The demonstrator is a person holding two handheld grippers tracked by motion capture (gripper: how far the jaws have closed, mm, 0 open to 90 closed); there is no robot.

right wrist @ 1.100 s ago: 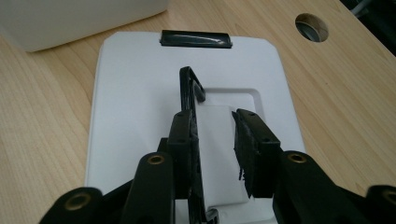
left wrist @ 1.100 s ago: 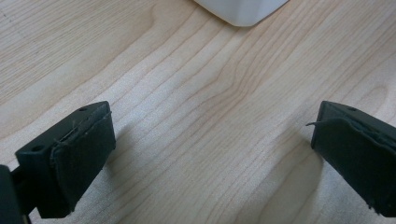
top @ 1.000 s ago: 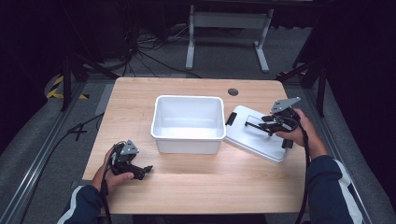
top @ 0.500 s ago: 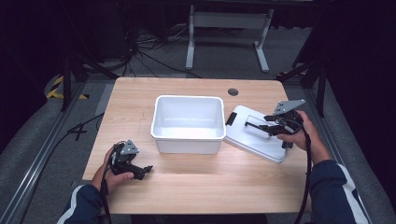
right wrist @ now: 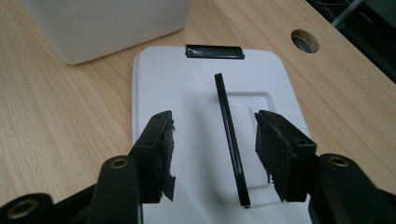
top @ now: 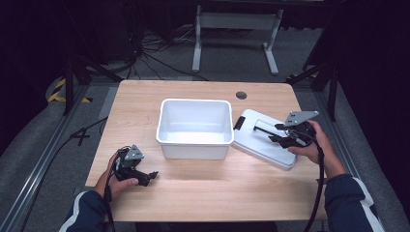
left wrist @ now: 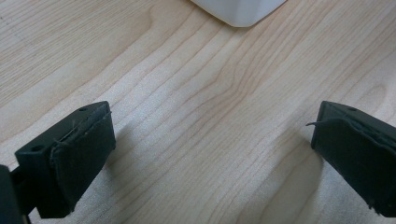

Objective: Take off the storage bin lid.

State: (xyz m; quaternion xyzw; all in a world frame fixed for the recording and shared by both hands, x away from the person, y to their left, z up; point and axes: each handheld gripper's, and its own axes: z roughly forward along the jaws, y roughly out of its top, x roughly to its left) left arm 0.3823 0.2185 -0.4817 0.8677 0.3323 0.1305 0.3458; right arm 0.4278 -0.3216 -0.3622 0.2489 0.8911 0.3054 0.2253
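A white plastic bin [top: 193,128] stands open and empty at the table's middle. Its white lid [top: 263,142] lies on the table just to the right, with a black bar handle [right wrist: 231,135] along its top and a black clip [right wrist: 215,51] at the end near the bin. My right gripper [right wrist: 215,140] is open low over the lid, one jaw on each side of the handle, not touching it. In the high view it [top: 274,134] points left. My left gripper [top: 151,176] rests open at the front left, its jaws over bare wood [left wrist: 215,135].
The wooden table [top: 145,101] has a round cable hole [top: 241,95] at the back right. A corner of the bin [left wrist: 238,9] lies ahead of the left gripper. A metal stand [top: 237,29] and cables sit on the dark floor beyond.
My right gripper has shifted slightly right and lower over the lid, still astride the handle. The left gripper, bin and lid have not moved.
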